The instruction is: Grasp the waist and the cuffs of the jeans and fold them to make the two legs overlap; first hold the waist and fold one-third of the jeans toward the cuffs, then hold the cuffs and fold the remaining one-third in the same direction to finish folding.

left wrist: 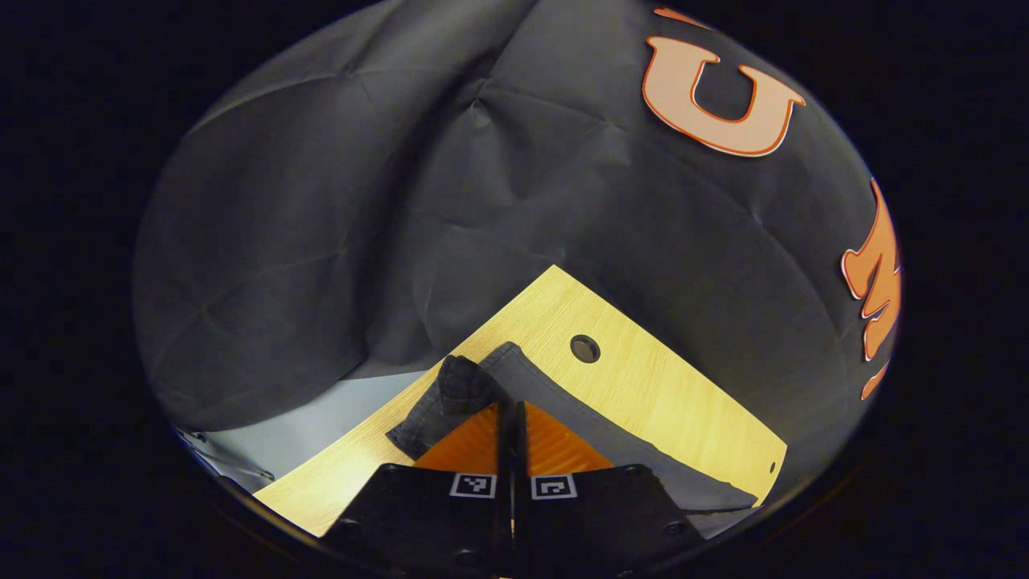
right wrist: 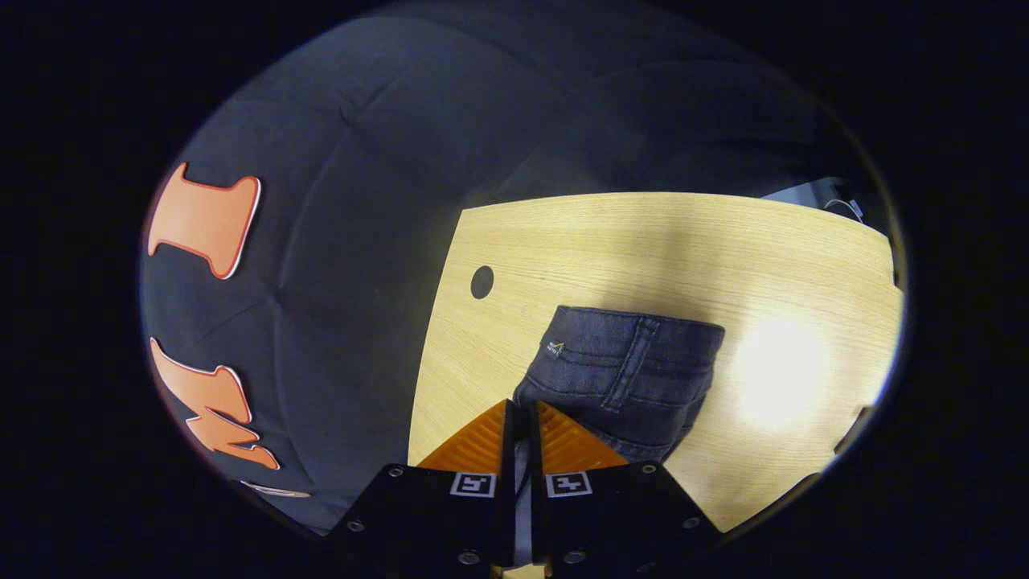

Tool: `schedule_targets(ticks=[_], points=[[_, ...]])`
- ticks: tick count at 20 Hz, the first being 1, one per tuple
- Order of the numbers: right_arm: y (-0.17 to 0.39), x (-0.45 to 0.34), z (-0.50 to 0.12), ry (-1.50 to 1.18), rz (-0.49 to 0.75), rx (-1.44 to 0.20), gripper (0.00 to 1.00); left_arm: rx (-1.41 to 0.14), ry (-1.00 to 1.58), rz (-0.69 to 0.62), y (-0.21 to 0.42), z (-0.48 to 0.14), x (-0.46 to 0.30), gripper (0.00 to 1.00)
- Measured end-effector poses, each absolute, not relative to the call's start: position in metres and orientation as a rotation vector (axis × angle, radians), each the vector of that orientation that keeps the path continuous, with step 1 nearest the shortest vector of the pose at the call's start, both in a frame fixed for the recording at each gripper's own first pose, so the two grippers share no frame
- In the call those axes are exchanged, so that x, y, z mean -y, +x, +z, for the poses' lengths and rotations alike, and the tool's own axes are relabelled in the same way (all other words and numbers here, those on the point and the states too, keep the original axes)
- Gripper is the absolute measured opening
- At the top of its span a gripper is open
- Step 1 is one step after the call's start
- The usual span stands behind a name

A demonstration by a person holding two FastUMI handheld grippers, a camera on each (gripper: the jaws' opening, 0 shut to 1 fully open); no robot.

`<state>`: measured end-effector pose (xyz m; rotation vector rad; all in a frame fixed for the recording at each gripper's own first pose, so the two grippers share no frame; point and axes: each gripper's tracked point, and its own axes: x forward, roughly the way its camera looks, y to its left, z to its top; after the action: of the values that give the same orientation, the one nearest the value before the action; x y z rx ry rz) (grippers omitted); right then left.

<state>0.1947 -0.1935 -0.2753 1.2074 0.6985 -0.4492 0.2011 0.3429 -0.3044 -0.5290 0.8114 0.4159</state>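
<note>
Dark denim jeans point(right wrist: 623, 378) on a pale wooden desk point(right wrist: 643, 241), likely soft, heavy and floppy, best taken at hems, each pair of tongs point(left wrist: 510, 414) point(right wrist: 522, 418) seemingly clamped together on a cloth edge.

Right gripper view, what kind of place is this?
Probably a staged recording booth: black cloth wall, a bare wooden table with a cable hole, and jeans laid out.
</note>
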Motion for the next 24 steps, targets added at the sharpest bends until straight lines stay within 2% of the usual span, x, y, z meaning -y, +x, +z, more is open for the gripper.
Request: schedule_targets(ticks=[2, 4, 9, 11, 13, 14, 16, 17, 18, 19, 20, 24], points=[[0.212, 0.200, -0.278, 1.199, -0.459, -0.693, 0.09, -0.835, -0.509, 0.432, 0.213, -0.314, -0.347, 0.01], [0.221, 0.204, -0.289, 1.167, -0.472, -0.714, 0.03, -0.857, -0.506, 0.432, 0.220, -0.322, -0.341, 0.02], [0.220, 0.206, -0.297, 1.155, -0.470, -0.734, 0.02, -0.891, -0.431, 0.433, 0.236, -0.320, -0.335, 0.05], [0.214, 0.210, -0.301, 1.144, -0.485, -0.748, 0.02, -0.911, -0.447, 0.442, 0.233, -0.323, -0.331, 0.11], [0.206, 0.211, -0.306, 1.126, -0.492, -0.763, 0.02, -0.901, -0.431, 0.456, 0.237, -0.320, -0.332, 0.43], [0.200, 0.212, -0.305, 1.118, -0.491, -0.763, 0.07, -0.897, -0.408, 0.461, 0.235, -0.317, -0.334, 0.59], [0.189, 0.211, -0.312, 1.090, -0.492, -0.778, 0.23, -0.880, -0.373, 0.460, 0.238, -0.313, -0.333, 0.90], [0.183, 0.210, -0.314, 1.069, -0.493, -0.785, 0.32, -0.862, -0.345, 0.471, 0.238, -0.312, -0.335, 0.92], [0.176, 0.210, -0.318, 1.042, -0.492, -0.791, 0.72, -0.838, -0.316, 0.474, 0.239, -0.309, -0.336, 0.98], [0.169, 0.208, -0.322, 1.021, -0.495, -0.805, 0.69, -0.818, -0.295, 0.468, 0.241, -0.312, -0.337, 0.99], [0.162, 0.207, -0.326, 1.005, -0.497, -0.816, 0.82, -0.801, -0.276, 0.468, 0.239, -0.310, -0.338, 0.99], [0.149, 0.203, -0.341, 0.961, -0.496, -0.842, 0.97, -0.717, -0.200, 0.431, 0.241, -0.306, -0.339, 0.99]])
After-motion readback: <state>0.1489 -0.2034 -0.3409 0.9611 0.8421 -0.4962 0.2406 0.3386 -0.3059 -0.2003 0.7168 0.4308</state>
